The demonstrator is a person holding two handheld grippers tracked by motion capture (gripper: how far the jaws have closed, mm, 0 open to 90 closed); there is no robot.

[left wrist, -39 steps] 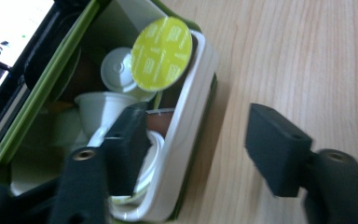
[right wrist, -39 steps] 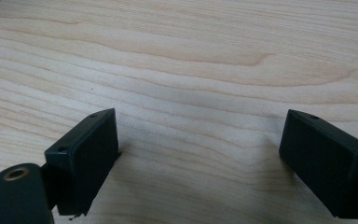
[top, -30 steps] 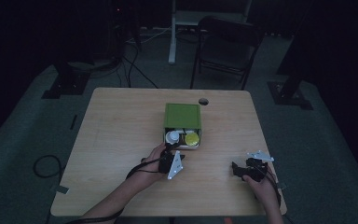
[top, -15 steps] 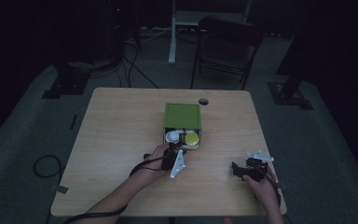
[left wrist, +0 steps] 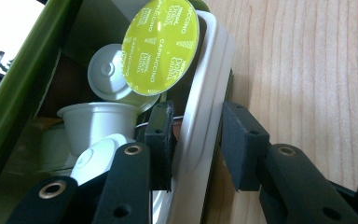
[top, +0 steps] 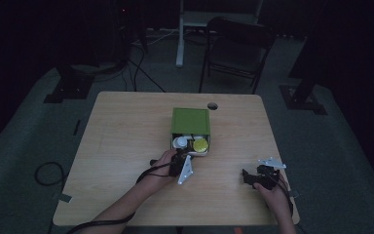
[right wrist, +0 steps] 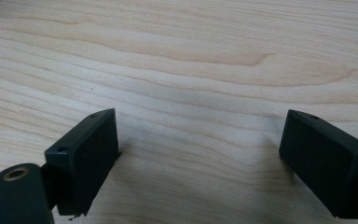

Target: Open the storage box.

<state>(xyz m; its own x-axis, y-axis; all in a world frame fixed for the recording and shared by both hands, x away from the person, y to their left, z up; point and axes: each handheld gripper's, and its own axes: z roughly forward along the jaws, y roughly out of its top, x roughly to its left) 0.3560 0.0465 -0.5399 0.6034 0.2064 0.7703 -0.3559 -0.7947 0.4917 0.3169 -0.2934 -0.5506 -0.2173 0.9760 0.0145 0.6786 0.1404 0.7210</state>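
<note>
From the high view, a green box (top: pixel 190 121) sits at the middle of the wooden table (top: pixel 121 136), its white tray (top: pixel 191 144) slid out toward the person with a yellow-lidded coffee capsule (top: pixel 200 145) and a white capsule (top: pixel 180 142) showing inside it; the left gripper (top: pixel 180 162) is right up against the near edge of that tray, the left hand (top: pixel 163 165) wrapped around it, while the right gripper (top: pixel 254 176) rests well apart at the table's right front, held by the right hand (top: pixel 272 192) and pointing left across bare wood. Over to the left gripper view: the left gripper (left wrist: pixel 196 140) straddles the white tray's rim (left wrist: pixel 205 107), one jaw inside among the capsules and one outside over the table (left wrist: pixel 307 70), both close against the wall though I cannot tell if they are pressing on it; the yellow lid marked Cappuccino (left wrist: pixel 161 44) leans tilted above, with a white capsule (left wrist: pixel 98 123) lying on its side below it and the green box wall (left wrist: pixel 23 84) along the left. Right gripper view now: the right gripper (right wrist: pixel 200 158) has its jaws spread wide, nothing between them, just pale wood grain (right wrist: pixel 191 60) underneath
</note>
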